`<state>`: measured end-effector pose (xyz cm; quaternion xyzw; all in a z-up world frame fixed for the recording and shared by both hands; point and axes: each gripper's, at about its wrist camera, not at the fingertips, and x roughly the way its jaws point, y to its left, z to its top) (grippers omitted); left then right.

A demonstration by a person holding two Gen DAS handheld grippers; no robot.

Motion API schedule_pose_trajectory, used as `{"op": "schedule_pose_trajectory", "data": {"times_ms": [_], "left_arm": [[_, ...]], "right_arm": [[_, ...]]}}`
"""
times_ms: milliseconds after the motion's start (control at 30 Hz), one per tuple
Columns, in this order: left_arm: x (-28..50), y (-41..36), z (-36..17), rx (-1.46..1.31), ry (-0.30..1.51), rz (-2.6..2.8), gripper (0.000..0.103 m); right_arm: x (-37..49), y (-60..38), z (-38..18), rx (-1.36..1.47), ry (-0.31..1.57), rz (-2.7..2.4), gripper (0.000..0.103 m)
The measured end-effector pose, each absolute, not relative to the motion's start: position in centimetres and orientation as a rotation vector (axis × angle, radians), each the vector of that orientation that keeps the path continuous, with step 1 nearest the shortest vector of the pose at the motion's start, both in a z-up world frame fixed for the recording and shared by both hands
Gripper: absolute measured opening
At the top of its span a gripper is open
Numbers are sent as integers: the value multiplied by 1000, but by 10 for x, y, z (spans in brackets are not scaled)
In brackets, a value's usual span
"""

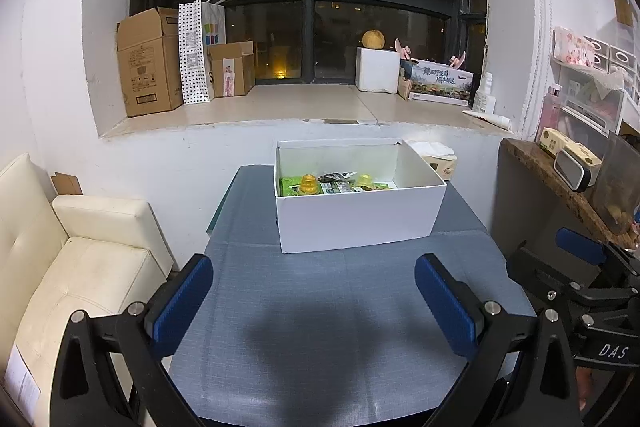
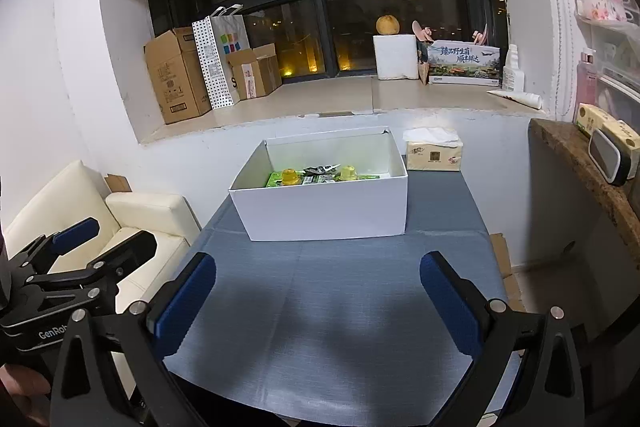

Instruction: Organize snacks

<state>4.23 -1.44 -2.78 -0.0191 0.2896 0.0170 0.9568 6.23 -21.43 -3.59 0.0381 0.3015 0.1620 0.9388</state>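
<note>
both grippers [image 1: 314, 291] [image 2: 318, 291] gape empty before the snack-filled box [image 1: 352, 223].

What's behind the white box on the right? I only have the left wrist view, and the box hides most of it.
Observer: A tissue pack. The right wrist view shows it whole, on the table beside the far right corner of the box. I cannot tell if they touch.
Operator: Is the right gripper holding anything? I only see its side.
Observer: No. The right gripper is open, with only bare table between its fingers.
Operator: Anything on the floor right of the table?
Observer: Yes, flat cardboard lies there, by the table's edge.
</note>
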Motion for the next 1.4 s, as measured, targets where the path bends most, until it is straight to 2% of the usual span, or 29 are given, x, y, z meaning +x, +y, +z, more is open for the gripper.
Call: {"op": "schedule_pose_trajectory", "data": {"times_ms": [1400], "left_arm": [[43, -18, -34, -47, 608, 12, 103]], "right_arm": [[60, -214, -37, 86, 618, 335, 103]]}}
